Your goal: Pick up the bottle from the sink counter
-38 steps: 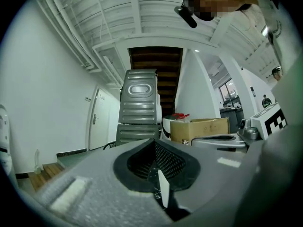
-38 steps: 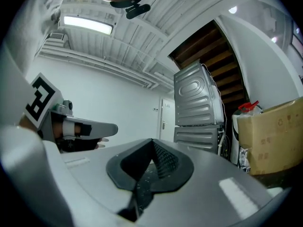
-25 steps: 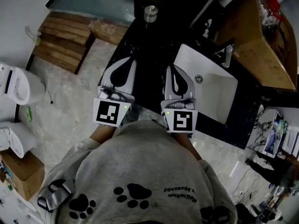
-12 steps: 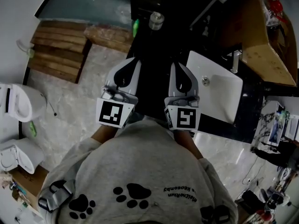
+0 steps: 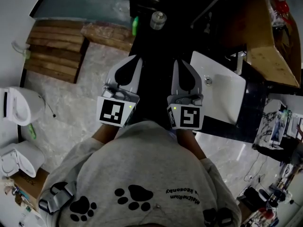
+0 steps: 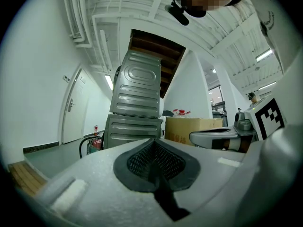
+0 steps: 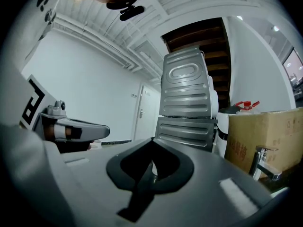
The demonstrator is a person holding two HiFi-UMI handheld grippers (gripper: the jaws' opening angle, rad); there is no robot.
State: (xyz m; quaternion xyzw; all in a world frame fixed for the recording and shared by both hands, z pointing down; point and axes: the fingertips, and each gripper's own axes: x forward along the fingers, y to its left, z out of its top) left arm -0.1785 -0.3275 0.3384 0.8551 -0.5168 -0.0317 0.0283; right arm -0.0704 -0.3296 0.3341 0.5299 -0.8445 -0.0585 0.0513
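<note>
Seen from above in the head view, the bottle (image 5: 158,20) is a small round grey top standing on the black sink counter (image 5: 156,46), far from me. My left gripper (image 5: 134,59) and right gripper (image 5: 180,63) are held side by side over the counter's near part, both short of the bottle. Both are shut, their jaws meeting at the tips with nothing between them. The left gripper view shows its own shut jaws and the room beyond, as does the right gripper view; the bottle appears in neither.
A white basin (image 5: 222,91) with a faucet (image 5: 239,60) lies right of the right gripper. A cardboard box (image 5: 265,37) stands beyond it. A small green object (image 5: 135,26) sits left of the bottle. Wooden pallets (image 5: 57,46) and a toilet (image 5: 16,105) are on the floor at left.
The head view has shifted, bringing the green object beside the bottle into sight. Both grippers stay shut, side by side, in nearly the same place.
</note>
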